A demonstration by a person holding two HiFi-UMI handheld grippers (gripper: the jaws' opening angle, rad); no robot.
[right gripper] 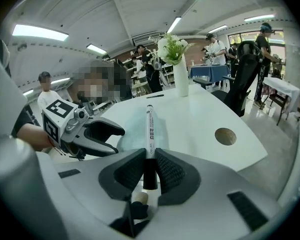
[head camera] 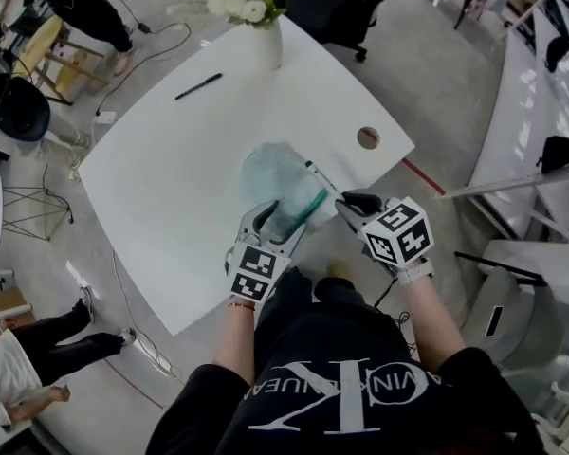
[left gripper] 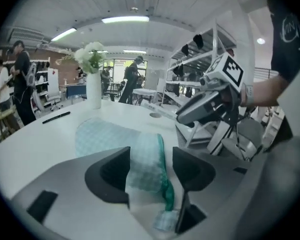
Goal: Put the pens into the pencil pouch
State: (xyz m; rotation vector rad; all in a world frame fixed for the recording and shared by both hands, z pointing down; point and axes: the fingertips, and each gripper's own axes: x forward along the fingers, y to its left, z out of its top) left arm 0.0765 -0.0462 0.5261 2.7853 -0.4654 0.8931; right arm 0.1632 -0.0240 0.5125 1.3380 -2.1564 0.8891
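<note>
A translucent teal pencil pouch with a green zipper edge lies on the white table near its front edge. My left gripper is at the pouch's near end. In the left gripper view its jaws stand wide, with the pouch's zipper end lying loose between them. My right gripper is shut on a white pen by its black cap, and the pen's tip points over the pouch. A second, black pen lies far back on the table.
A white vase of flowers stands at the table's far edge. A round hole is cut in the tabletop at the right. People, chairs and shelves stand around the table.
</note>
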